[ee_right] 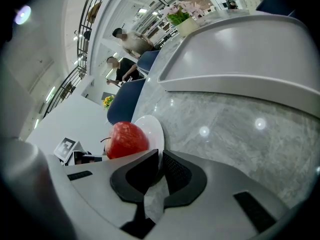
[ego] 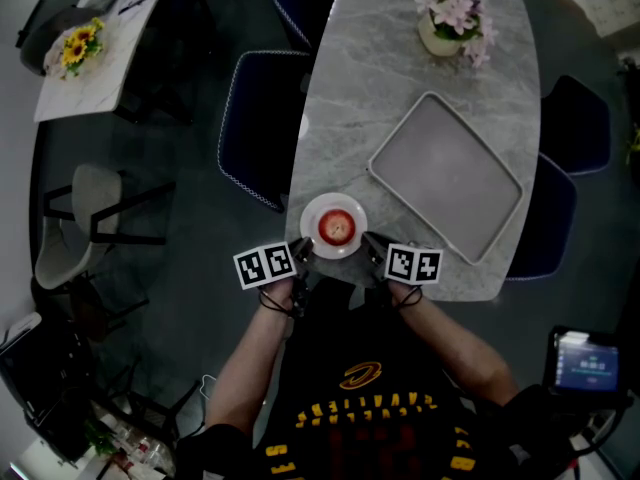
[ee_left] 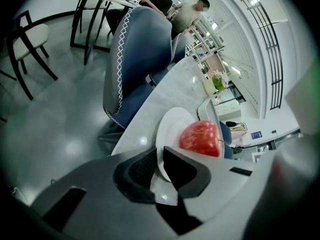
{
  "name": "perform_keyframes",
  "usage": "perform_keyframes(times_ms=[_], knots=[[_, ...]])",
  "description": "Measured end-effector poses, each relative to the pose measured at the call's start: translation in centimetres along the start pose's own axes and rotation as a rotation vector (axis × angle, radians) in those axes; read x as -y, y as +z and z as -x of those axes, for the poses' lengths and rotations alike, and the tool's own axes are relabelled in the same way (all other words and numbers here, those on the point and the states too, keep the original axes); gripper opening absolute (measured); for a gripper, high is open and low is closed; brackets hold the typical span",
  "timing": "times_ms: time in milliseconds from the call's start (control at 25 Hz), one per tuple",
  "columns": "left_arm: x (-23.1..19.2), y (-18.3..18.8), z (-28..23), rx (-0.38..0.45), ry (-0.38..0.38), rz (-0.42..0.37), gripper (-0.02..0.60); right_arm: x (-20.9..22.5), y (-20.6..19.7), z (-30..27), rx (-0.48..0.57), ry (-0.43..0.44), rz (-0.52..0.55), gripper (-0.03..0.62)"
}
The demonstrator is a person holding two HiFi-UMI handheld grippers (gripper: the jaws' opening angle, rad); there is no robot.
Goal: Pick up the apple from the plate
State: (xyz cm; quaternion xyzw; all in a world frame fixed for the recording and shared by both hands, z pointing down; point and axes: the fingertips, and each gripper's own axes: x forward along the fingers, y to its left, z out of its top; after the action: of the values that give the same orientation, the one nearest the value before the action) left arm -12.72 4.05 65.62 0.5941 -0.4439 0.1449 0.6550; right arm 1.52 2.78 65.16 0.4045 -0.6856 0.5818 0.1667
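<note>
Red and unheld, the apple (ego: 337, 226) is sitting in the middle of the white plate (ego: 333, 200), at the counter's (ego: 400, 88) 6 o'clock edge. We are pinching the plate's rim, not the fruit. The left hand-held gripper (ego: 300, 251) is clamping it at 7 o'clock and the right hand-held gripper (ego: 372, 246) at 5 o'clock, jaws nearly together. Any uneven tilt is risking the apple rolling off onto the floor (ego: 180, 268).

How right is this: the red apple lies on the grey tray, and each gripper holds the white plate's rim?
Wrong in one point. The apple lies on the white plate, not on the grey tray; the head view shows it. The rest holds: the left gripper and the right gripper each hold the plate's rim.
</note>
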Motion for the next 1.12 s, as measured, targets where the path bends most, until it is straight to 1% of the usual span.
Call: perform_keyframes(times_ms=[520, 760, 960, 1120], knots=[[0.01, 0.04, 0.03, -0.006, 0.005, -0.007, 0.043, -0.09, -0.07, -0.09, -0.001, 0.0, 0.008, 0.034], [0.05, 0.09, -0.09, 0.009, 0.0, -0.013, 0.043, -0.2, -0.05, -0.23, -0.003, 0.003, 0.071, 0.034], [0.0, 0.16, -0.08, 0.023, 0.014, -0.035, 0.043, 0.01, -0.18, -0.08, -0.021, -0.004, 0.129, 0.035], [-0.17, 0.68, 0.14, 0.057, 0.028, -0.036, 0.043, 0.67, 0.26, 0.45, -0.009, -0.014, 0.137, 0.035]])
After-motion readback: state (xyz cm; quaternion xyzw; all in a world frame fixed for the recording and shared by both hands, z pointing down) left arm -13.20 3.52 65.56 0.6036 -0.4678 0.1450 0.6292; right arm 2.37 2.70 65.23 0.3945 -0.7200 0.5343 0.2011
